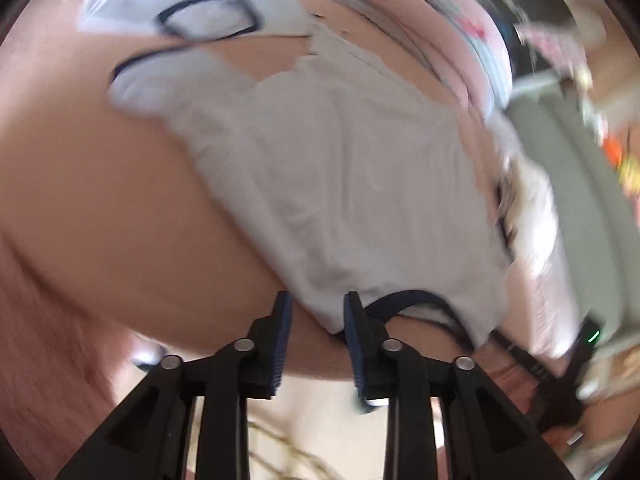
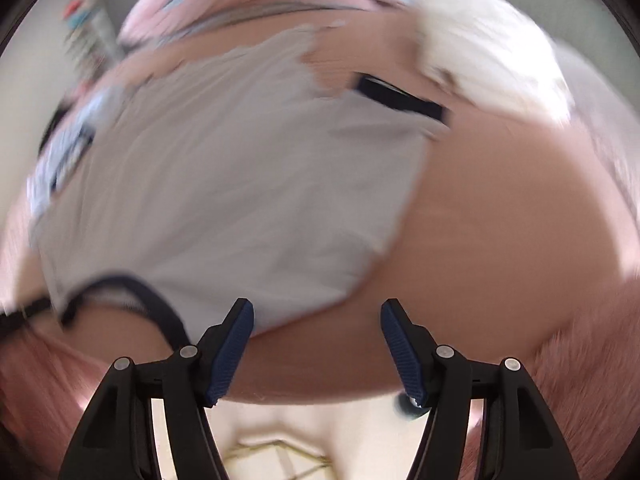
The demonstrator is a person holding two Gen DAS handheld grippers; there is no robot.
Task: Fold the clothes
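A light grey garment with dark navy trim (image 1: pixel 332 184) lies spread on a tan surface (image 1: pixel 104 216); both views are blurred by motion. My left gripper (image 1: pixel 317 314) is open, its jaws a small gap apart, at the garment's near corner beside the navy-edged opening (image 1: pixel 412 300). The same garment shows in the right wrist view (image 2: pixel 224 184). My right gripper (image 2: pixel 317 320) is open wide at the garment's near edge, its left pad (image 2: pixel 236 336) just over the cloth and the right pad over bare surface. Neither gripper holds anything.
A second white garment with dark outlines (image 1: pixel 188 12) lies at the far side. A pink and grey striped stack (image 1: pixel 472 40) sits beyond, and a fluffy white item (image 2: pixel 488 48) lies far right. A pink fuzzy rug (image 2: pixel 592 368) and pale floor lie below the surface's edge.
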